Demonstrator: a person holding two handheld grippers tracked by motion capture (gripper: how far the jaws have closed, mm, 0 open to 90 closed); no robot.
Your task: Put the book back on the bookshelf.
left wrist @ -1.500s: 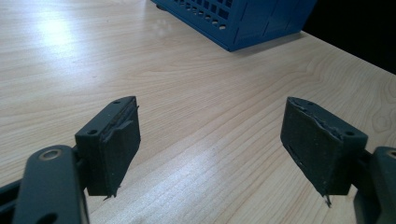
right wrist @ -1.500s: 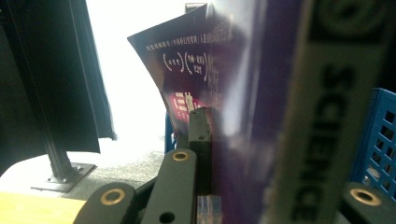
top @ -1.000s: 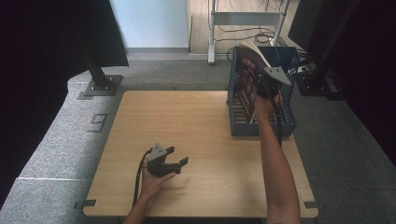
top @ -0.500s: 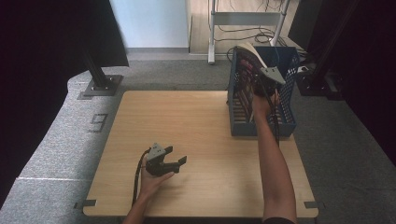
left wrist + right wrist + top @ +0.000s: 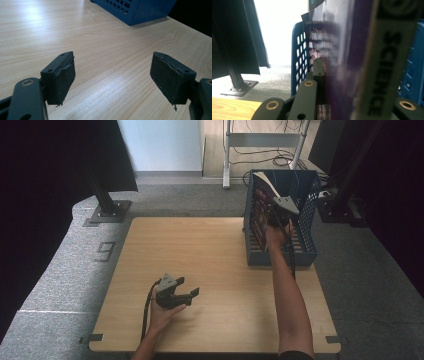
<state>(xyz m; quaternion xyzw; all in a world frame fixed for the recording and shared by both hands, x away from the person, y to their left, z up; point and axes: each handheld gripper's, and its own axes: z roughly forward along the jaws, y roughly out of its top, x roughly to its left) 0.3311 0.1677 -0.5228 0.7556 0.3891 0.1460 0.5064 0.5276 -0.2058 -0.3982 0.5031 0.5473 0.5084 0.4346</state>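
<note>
**Book going down into the crate**

Now the right hand-held gripper [image 5: 272,212] sits lower than a second ago, inside the blue crate [image 5: 305,256] at the surface's far right. It is pinching a book [image 5: 352,62], jaws clamped on either side of it; the spine reads SCIENCE in the right gripper view. Book stands upright, partly in the crate near its left wall, more books beside it. Probably the placing step, near done; release should come once the book bottoms out. The left hand-held gripper [image 5: 112,82] rests on the wooden surface [image 5: 215,250] near the front, jaws spread, nothing between them, same spot as before
</note>
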